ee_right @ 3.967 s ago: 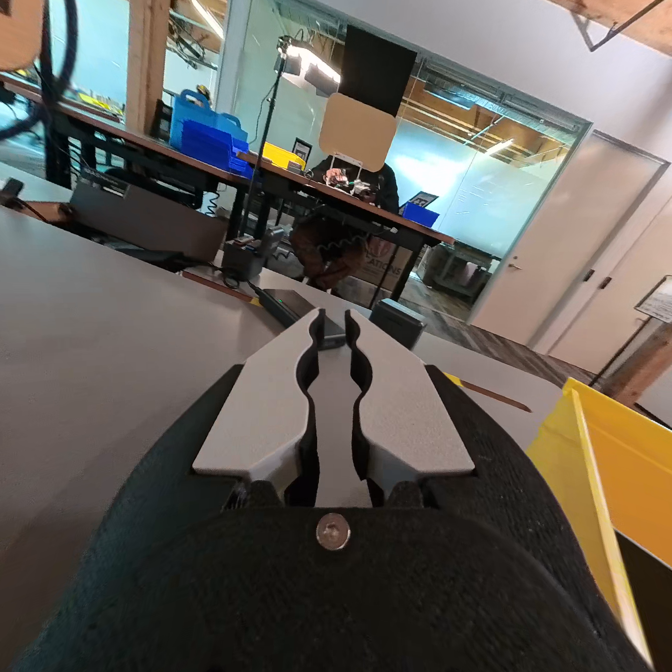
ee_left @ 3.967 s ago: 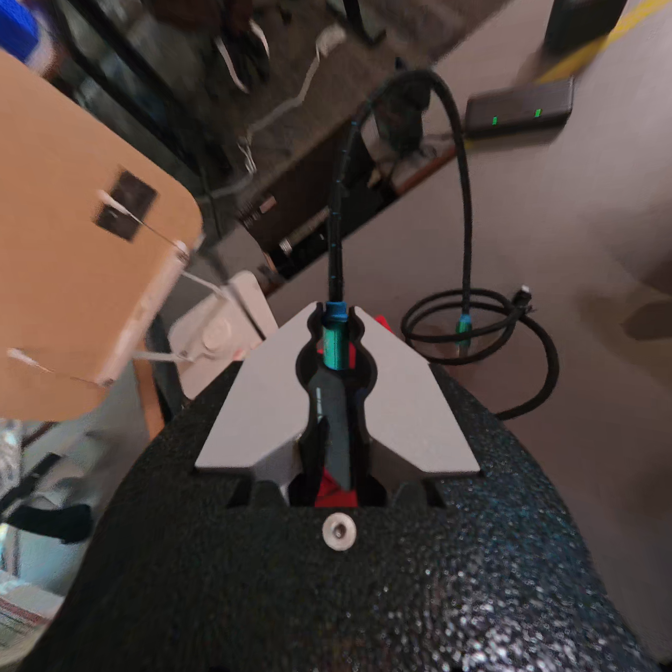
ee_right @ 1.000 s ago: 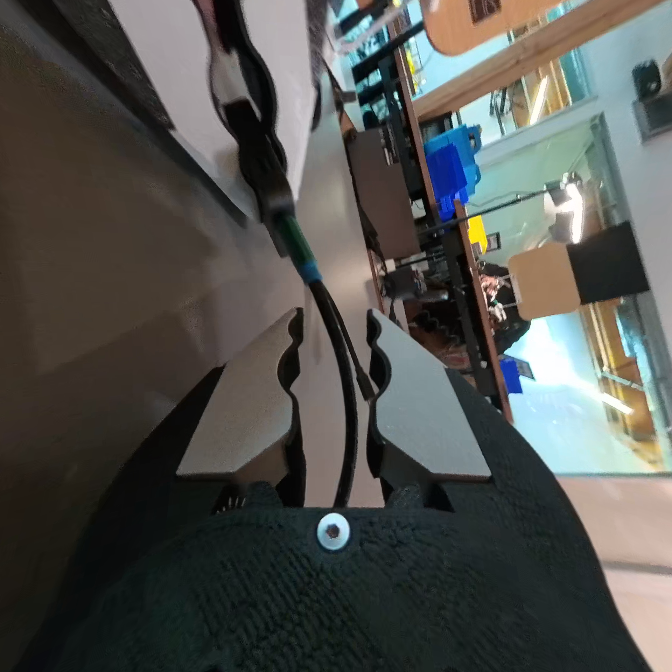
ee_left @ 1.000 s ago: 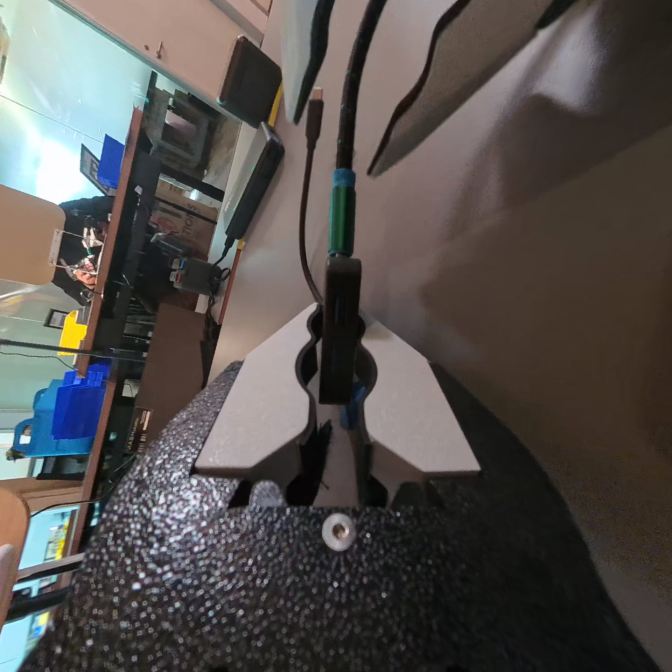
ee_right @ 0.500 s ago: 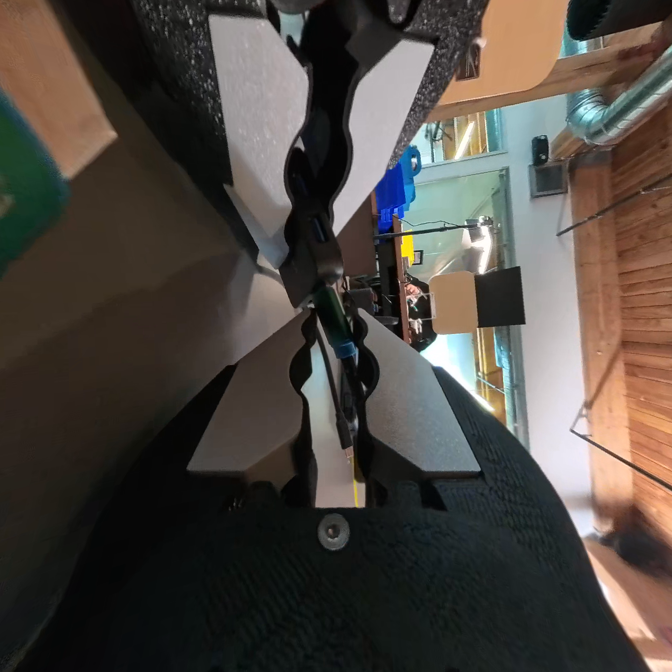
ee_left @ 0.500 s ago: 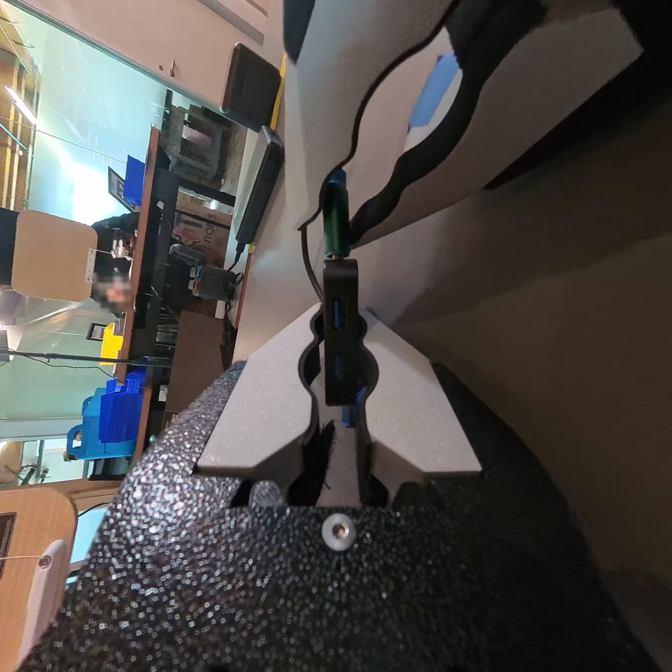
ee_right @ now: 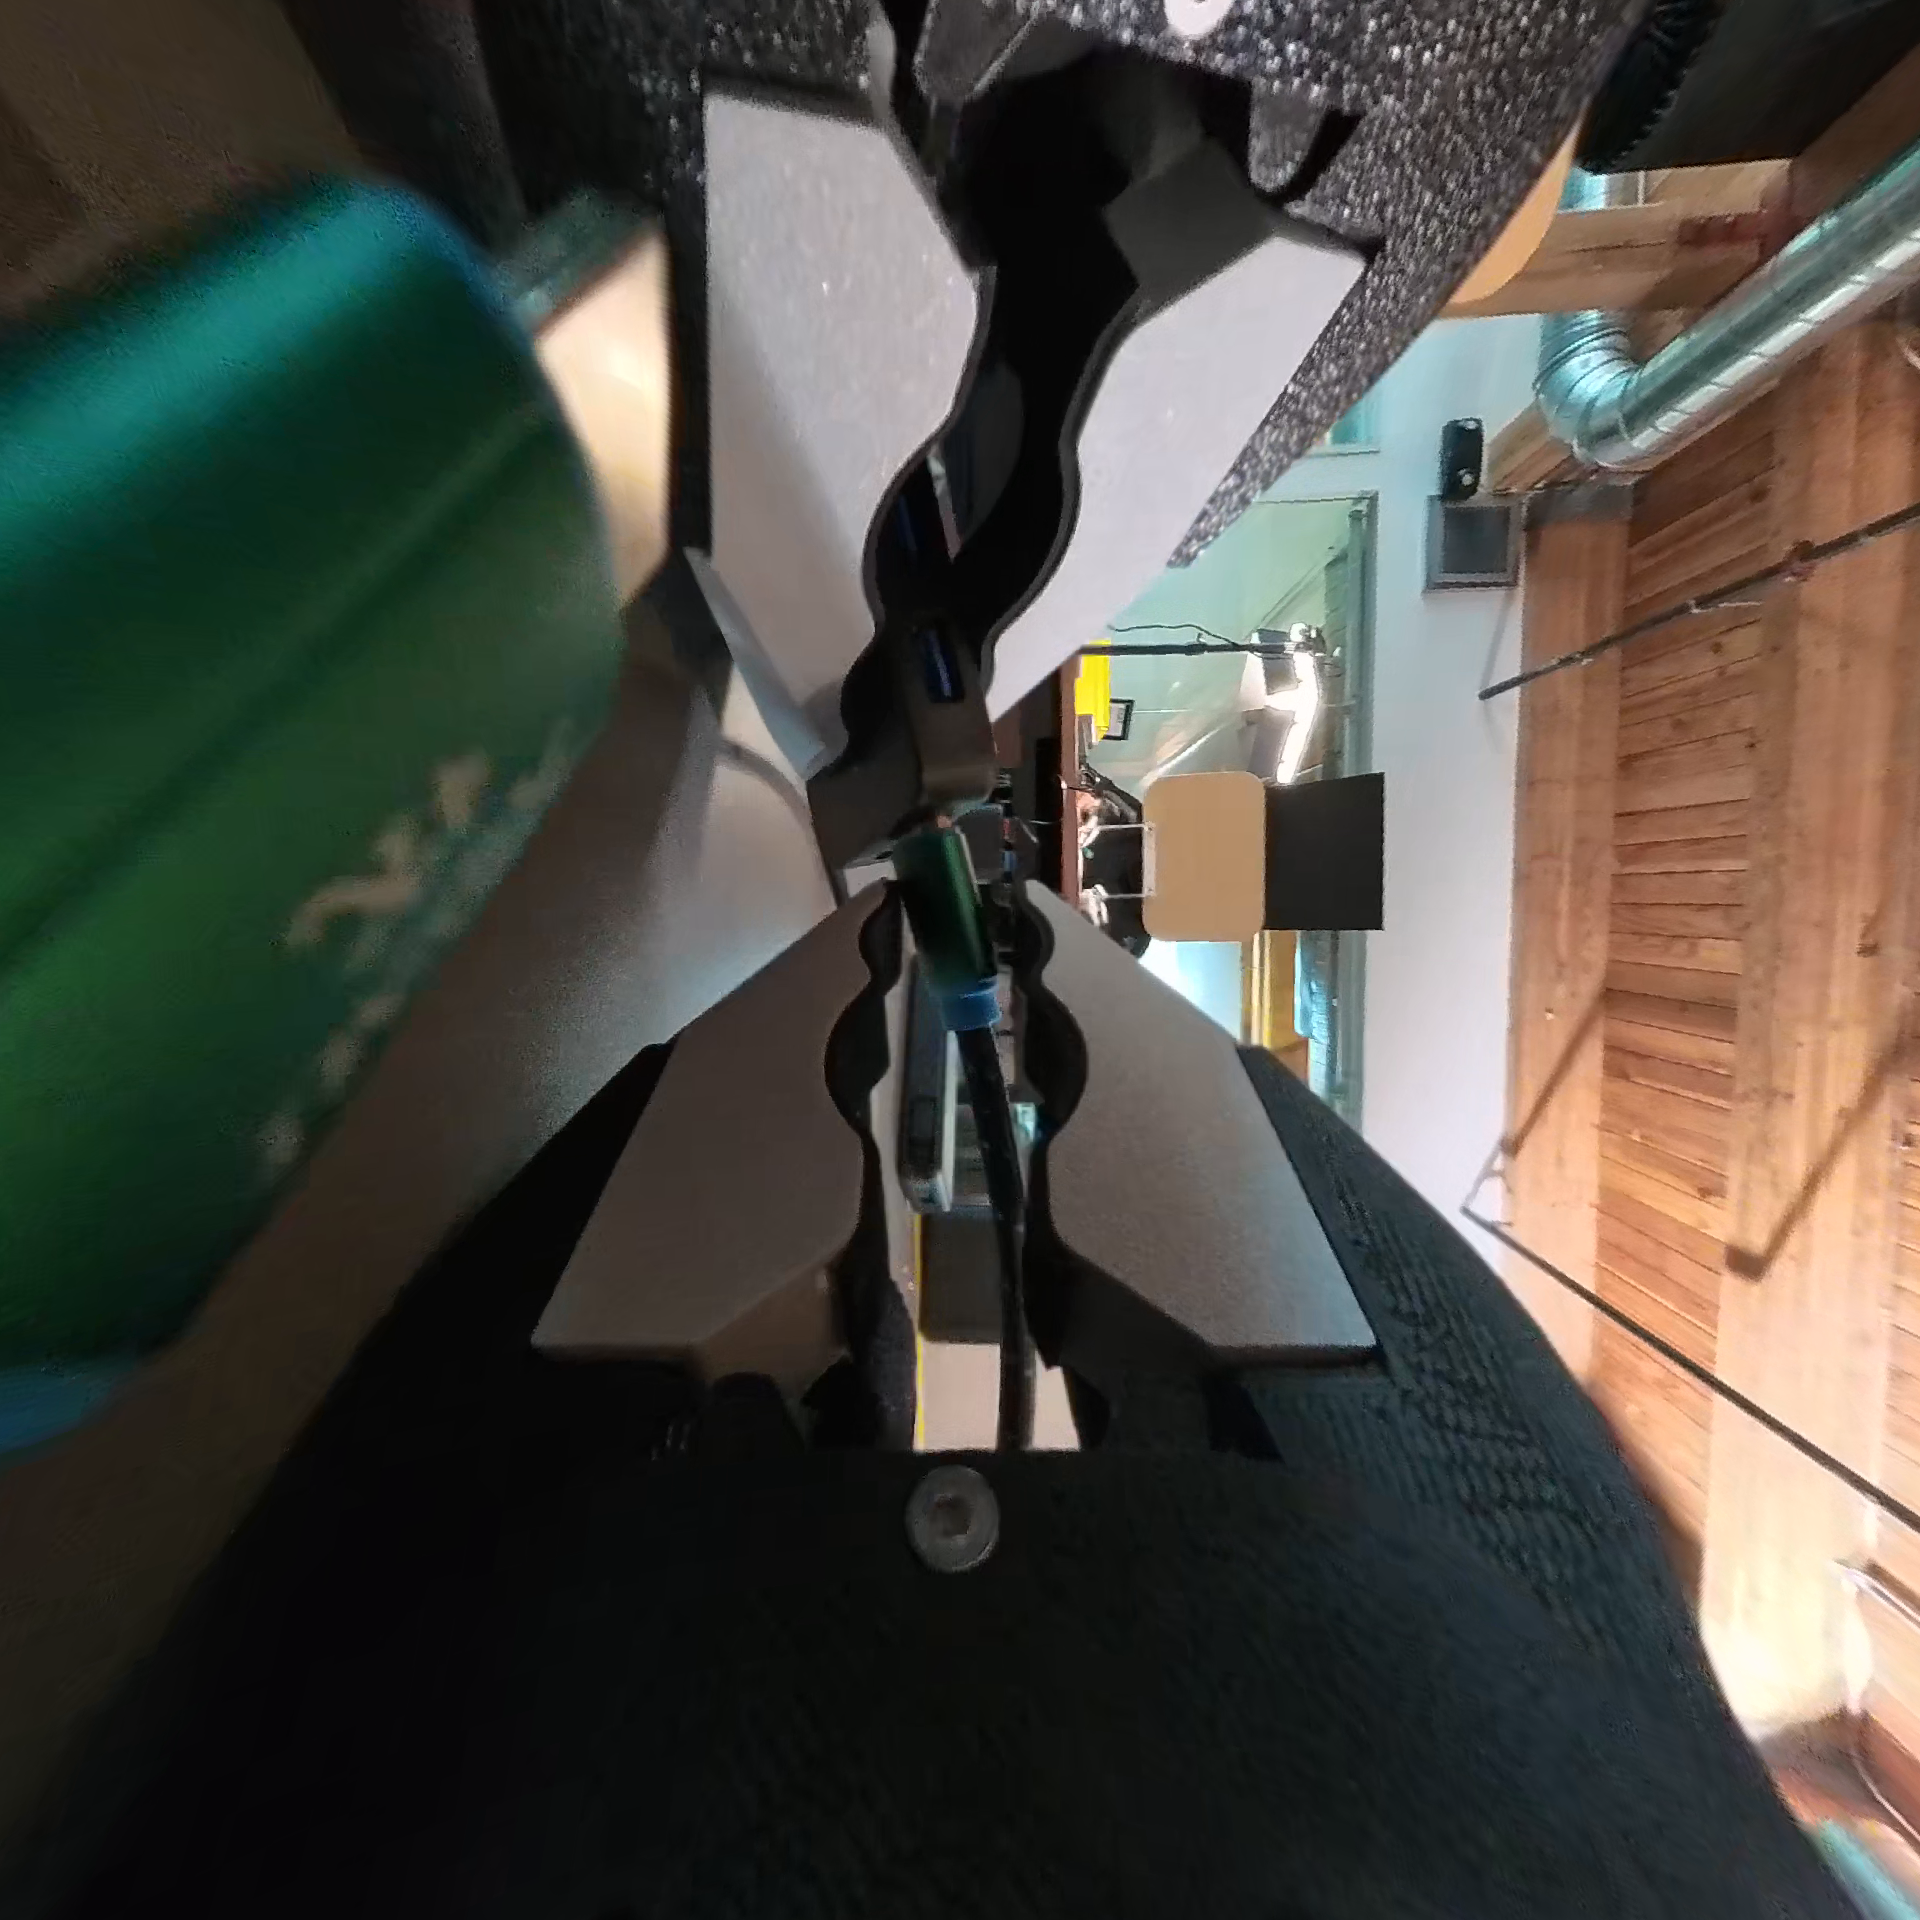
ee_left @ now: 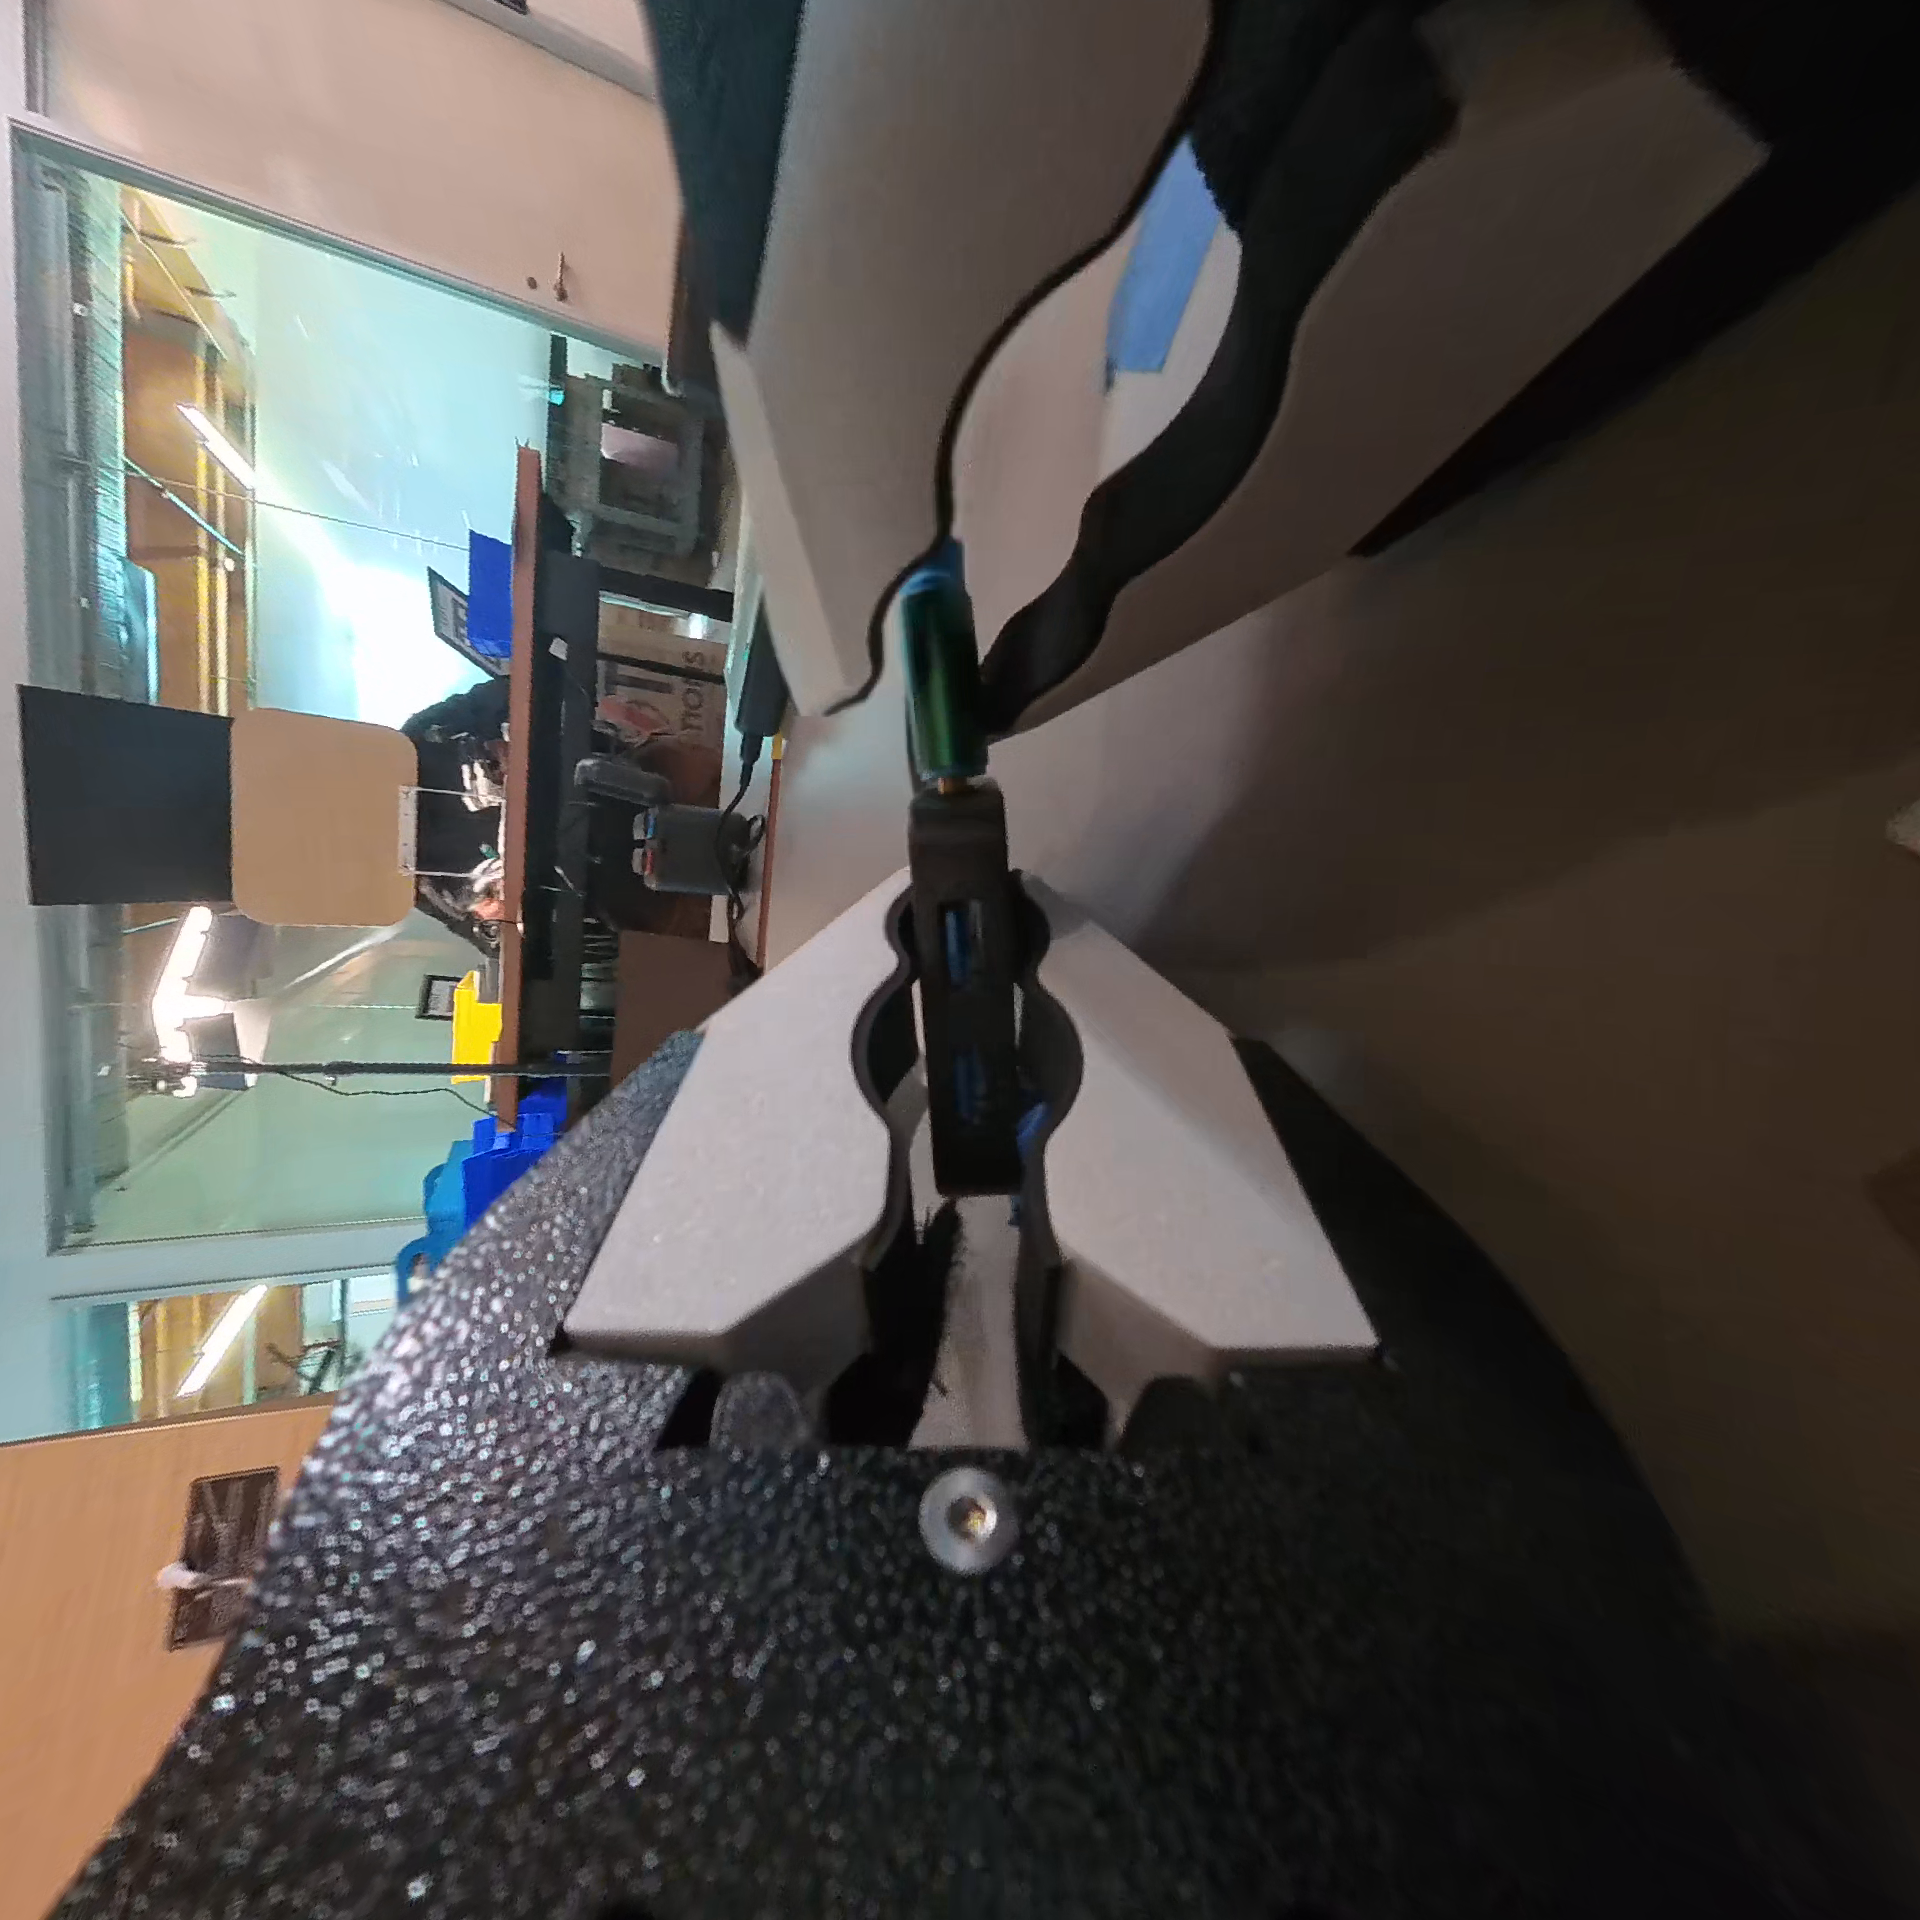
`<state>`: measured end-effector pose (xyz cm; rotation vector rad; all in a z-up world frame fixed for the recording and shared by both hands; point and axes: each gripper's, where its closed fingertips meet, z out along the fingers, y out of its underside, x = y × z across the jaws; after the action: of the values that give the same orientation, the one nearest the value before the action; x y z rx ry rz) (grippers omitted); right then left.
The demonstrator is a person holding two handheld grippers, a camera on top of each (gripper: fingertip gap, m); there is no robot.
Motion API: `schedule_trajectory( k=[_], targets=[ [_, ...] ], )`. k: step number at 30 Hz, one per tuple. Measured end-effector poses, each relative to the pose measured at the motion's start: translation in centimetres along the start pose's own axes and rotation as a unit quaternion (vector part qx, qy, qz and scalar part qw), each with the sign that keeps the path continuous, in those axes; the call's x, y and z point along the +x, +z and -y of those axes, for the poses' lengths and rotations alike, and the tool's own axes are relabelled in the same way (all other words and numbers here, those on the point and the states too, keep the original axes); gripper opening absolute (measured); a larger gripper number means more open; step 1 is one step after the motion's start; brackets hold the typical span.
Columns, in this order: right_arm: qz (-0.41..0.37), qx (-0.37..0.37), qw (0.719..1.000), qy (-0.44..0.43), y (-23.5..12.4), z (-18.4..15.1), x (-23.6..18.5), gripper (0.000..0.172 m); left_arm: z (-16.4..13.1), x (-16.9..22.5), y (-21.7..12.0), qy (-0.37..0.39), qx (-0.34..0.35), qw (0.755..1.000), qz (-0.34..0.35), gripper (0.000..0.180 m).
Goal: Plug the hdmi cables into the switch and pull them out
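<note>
Fingers of the left gripper (ee_left: 961,883) pinch the black switch (ee_left: 966,997) edge-on, held in the air. Its outer end meets the green HDMI plug (ee_left: 940,686), which the right gripper (ee_right: 951,914) clamps, black cable (ee_right: 1003,1195) trailing back between its fingers.

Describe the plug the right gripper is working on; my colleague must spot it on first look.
Find the two grippers meeting nose to nose. The left gripper clamps a slim black switch; the plug sits at its tip, between the right gripper fingers. Only it has a shiny green barrel with a blue collar.
</note>
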<state>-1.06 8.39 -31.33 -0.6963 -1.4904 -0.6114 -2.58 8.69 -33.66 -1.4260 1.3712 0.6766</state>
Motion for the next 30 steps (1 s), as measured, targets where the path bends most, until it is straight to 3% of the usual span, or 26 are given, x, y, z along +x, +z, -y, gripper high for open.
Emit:
schedule_trajectory(
  k=[7,13,17,18,20,21,23,26,30],
  targets=[
    [0.051,-0.021,0.998,0.026,-0.2,-0.1,-1.2,0.012,-0.1,0.6,0.1,-0.008,0.008,1.0,-0.022,0.012],
    [0.06,0.021,0.997,0.046,-0.8,0.7,-1.4,0.012,0.2,0.9,-1.3,0.008,0.042,0.999,-0.022,0.012],
    [0.075,0.024,0.995,0.057,-0.9,1.2,-1.7,0.012,-0.4,1.3,-1.9,0.0,0.026,0.999,-0.028,0.012],
    [0.072,-0.005,0.996,0.055,-0.7,0.2,-1.7,0.011,-1.0,1.1,-2.0,0.005,0.007,1.0,-0.02,0.011],
    [0.064,-0.117,0.988,0.072,-0.8,-5.7,-1.4,0.011,-4.5,0.5,-2.3,0.0,-0.043,0.999,-0.007,0.011],
    [0.061,-0.122,0.985,0.103,-1.4,-7.3,-1.0,0.011,-5.1,0.2,-3.1,-0.034,-0.035,0.999,-0.011,0.011],
    [0.068,-0.111,0.981,0.142,-2.0,-7.8,-1.0,0.011,-5.8,-0.1,-4.0,-0.066,-0.029,0.997,-0.008,0.01],
    [0.075,-0.091,0.985,0.129,-1.4,-6.3,-1.4,0.012,-5.3,-0.1,-3.9,-0.04,-0.02,0.999,0.002,0.011],
    [0.113,-0.025,0.963,0.244,-1.2,-4.4,-1.4,0.018,-4.5,-0.3,-3.3,-0.028,0.006,1.0,0.003,0.011]
  ],
)
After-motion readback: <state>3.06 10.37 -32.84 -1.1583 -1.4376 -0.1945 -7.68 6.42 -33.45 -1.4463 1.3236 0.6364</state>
